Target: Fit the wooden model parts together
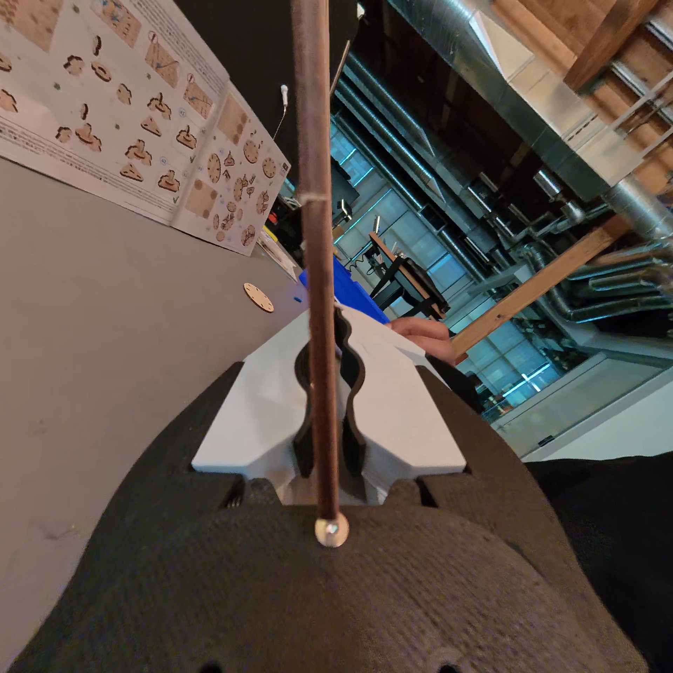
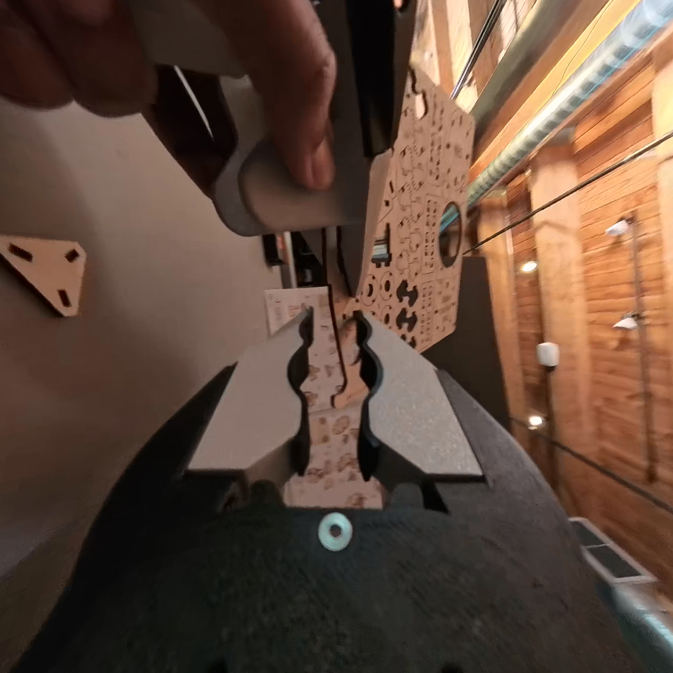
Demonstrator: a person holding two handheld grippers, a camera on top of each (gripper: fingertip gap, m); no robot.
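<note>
Left tool (image 1: 322, 327) clamped on laser-cut plywood sheet (image 1: 315, 225); right tool (image 2: 333, 320) open astride its edge; instruction booklet (image 1: 109, 102) on grey counter (image 1: 91, 327).

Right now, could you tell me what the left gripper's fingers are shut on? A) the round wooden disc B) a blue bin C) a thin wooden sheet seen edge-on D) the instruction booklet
C: in the left wrist view the left gripper has its fingers closed against the thin wooden sheet, which runs edge-on between them.
</note>
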